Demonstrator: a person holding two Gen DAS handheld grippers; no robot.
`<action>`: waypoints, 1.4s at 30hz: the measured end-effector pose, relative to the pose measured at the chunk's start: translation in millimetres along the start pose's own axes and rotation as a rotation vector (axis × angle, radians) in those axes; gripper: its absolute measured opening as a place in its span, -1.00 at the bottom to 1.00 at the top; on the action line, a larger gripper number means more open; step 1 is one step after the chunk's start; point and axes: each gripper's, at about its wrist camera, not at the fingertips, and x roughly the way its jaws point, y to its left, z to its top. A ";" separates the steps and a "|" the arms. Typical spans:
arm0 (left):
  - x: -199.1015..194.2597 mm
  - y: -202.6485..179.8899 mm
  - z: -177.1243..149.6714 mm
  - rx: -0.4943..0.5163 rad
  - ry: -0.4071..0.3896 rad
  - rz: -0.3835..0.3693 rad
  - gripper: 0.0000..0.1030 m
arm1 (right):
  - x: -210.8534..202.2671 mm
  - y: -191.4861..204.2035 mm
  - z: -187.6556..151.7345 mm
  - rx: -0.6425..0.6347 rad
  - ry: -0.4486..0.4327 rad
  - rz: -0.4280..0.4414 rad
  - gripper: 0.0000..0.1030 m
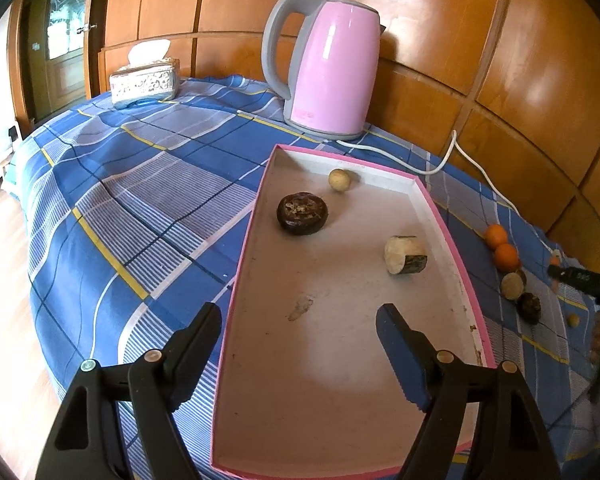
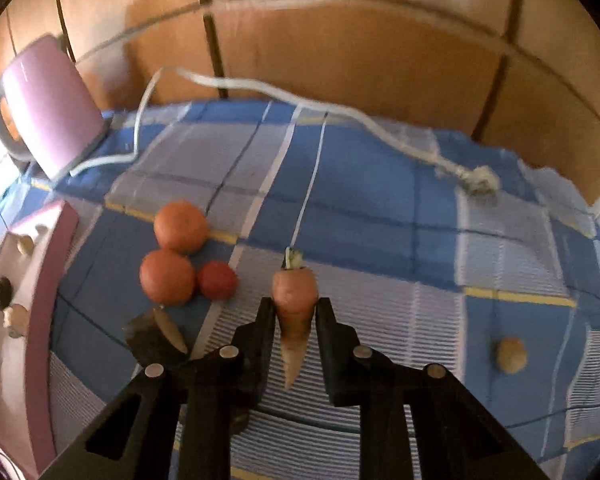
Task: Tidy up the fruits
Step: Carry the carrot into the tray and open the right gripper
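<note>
A pink-rimmed tray [image 1: 244, 248] lies on the blue checked cloth. In it are a dark round fruit [image 1: 302, 214], a small tan ball [image 1: 339, 180] and a pale cut chunk [image 1: 405, 255]. My left gripper [image 1: 299, 318] is open and empty above the tray's near end. My right gripper [image 2: 293, 312] is shut on a small carrot [image 2: 294, 304], leaf end pointing away, above the cloth. Two oranges [image 2: 180, 227] [image 2: 167, 277] and a small red fruit [image 2: 217, 280] lie left of it, with a dark cut piece [image 2: 156, 338] nearer. The tray [image 2: 48, 248] shows at the left edge.
A pink kettle [image 1: 332, 64] stands behind the tray, its white cord [image 2: 260, 92] trailing across the cloth. A tissue box [image 1: 144, 80] sits at the far left. A small tan ball [image 2: 511, 355] lies at right. Oranges [image 1: 500, 246] and other fruits line the tray's right side. Wooden panels back the table.
</note>
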 end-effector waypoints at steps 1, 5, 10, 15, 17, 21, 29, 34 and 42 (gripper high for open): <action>-0.3 -0.1 -0.3 -0.001 0.000 0.001 0.56 | -7.9 -0.6 1.1 -0.003 -0.024 -0.010 -0.60; -2.1 -0.3 0.0 -0.005 -0.005 0.000 0.58 | -38.1 9.6 5.3 -0.022 -0.087 0.049 -0.60; -4.7 -1.0 0.1 -0.006 -0.012 -0.003 0.59 | -60.0 50.4 -6.8 -0.093 -0.064 0.252 -0.60; -5.9 2.7 0.2 -0.018 -0.013 0.000 0.59 | -54.0 115.1 -24.4 -0.178 0.021 0.419 -0.60; -5.8 4.5 0.2 -0.022 -0.013 0.001 0.59 | -53.2 137.7 -29.0 -0.190 0.049 0.466 -0.60; -4.2 5.5 -1.0 -0.025 -0.008 0.002 0.59 | -47.4 173.7 -32.5 -0.198 0.099 0.548 -0.60; -2.0 7.1 -2.2 -0.030 -0.002 0.005 0.59 | -34.8 214.0 -38.7 -0.243 0.139 0.544 -0.55; -1.4 7.5 -2.9 -0.030 0.001 0.006 0.59 | -34.5 210.1 -44.0 -0.248 0.123 0.514 -0.35; -3.1 5.6 -2.3 -0.027 -0.005 0.003 0.59 | -54.7 186.4 -45.5 -0.228 0.037 0.451 -0.29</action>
